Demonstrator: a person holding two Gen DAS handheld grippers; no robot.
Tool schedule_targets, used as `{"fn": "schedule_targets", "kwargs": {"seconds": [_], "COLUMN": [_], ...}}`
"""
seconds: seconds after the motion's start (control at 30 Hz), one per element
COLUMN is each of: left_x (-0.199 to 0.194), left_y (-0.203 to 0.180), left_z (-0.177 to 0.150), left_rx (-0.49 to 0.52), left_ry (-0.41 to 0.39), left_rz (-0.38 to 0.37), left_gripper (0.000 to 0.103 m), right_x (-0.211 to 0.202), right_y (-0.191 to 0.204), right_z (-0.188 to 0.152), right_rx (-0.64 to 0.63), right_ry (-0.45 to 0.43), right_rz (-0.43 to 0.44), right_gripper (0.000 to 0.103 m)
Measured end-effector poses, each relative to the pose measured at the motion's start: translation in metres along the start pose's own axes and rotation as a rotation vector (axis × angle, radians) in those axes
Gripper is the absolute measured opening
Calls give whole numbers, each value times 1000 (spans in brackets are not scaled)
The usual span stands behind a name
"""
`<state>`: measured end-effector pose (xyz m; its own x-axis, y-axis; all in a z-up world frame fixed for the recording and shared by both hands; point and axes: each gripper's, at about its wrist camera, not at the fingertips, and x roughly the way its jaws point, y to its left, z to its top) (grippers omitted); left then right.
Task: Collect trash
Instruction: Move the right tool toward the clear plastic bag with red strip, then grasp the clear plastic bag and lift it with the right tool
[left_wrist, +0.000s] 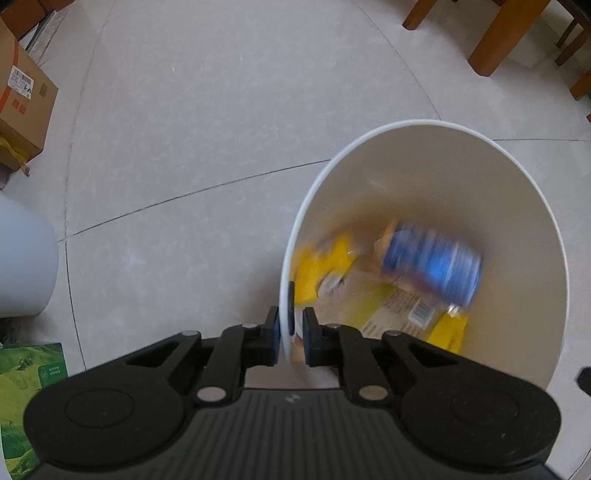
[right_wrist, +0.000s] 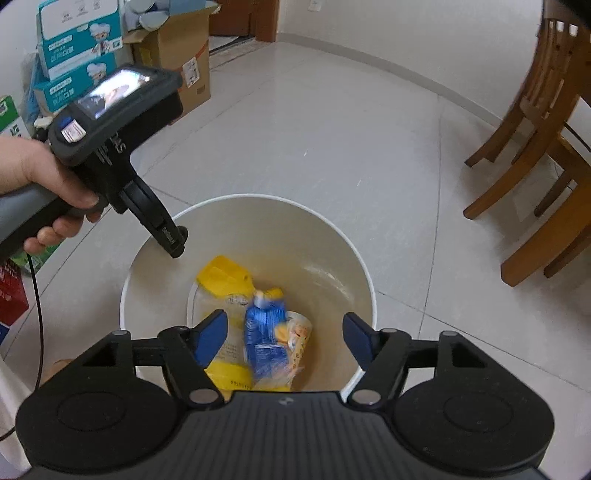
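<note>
A white round bin (left_wrist: 424, 123) stands on the tiled floor. My left gripper (left_wrist: 291, 336) is shut on its near rim, one blue pad outside the wall and one inside. Inside lie a blurred blue packet (left_wrist: 432, 266) and yellow wrappers (left_wrist: 321, 269). In the right wrist view, my right gripper (right_wrist: 284, 328) hangs open above the bin (right_wrist: 277, 197), pads wide apart and touching nothing. Below it in the bin are the blue packet (right_wrist: 262, 332) and a yellow packet (right_wrist: 221, 273). A hand holds the left gripper (right_wrist: 177, 240) at the bin's left rim.
Wooden chair legs (left_wrist: 495, 40) stand at the far right, and a chair (right_wrist: 535, 147) is to the right of the bin. Cardboard boxes (left_wrist: 22, 99) and printed cartons (right_wrist: 81, 48) line the left side. A green carton (left_wrist: 29, 369) lies near my left gripper.
</note>
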<state>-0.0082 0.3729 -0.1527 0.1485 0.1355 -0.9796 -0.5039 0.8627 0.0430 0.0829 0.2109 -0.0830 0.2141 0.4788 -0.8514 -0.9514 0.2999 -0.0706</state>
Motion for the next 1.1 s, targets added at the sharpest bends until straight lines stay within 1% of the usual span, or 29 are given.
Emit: {"fn": "schedule_targets", "kwargs": {"seconds": [0.1,0.2,0.27,0.3,0.47,0.53,0.67,0.77,0.8,0.83,0.93,1.1], "left_x": [1,1,0,0,-3,-1,-1,1,1,1,1,-1], "left_y": [0,0,-3,-3,-6,-7,-9,-7,-7,-7,-7,-3], "left_z": [0,0,-2,-1,1,1,0,0,1,1,2,3], "left_rx": [-8,-8,-11,-8,10,14,3,-2,-1,1,2,-4], "left_ry": [-7,-6,-1,-1,-4,-5,-5,0,3,4,3,5], "left_rz": [10,10,9,8,16,20,17,18,20,21,16,9], "left_gripper": [10,10,10,10,10,10,11,11,11,11,11,11], "right_x": [-12,-26,-33,-36,-34,-22,23,62,74,87,117,154], "right_y": [-5,-14,-22,-25,-39,-42,-47,-43,-42,-40,-34,-28], "right_z": [-11,-31,-47,-56,-111,-136,-187,-220,-228,-236,-249,-262], "right_rx": [36,74,107,140,230,260,381,408,404,412,408,451], "right_ry": [-14,-26,-29,25,56,79,166,230,209,227,253,272], "right_rz": [-8,-20,-29,-35,-75,-104,-94,-119,-121,-134,-150,-135], "right_gripper": [73,74,78,79,81,81,81,81,81,81,81,81]}}
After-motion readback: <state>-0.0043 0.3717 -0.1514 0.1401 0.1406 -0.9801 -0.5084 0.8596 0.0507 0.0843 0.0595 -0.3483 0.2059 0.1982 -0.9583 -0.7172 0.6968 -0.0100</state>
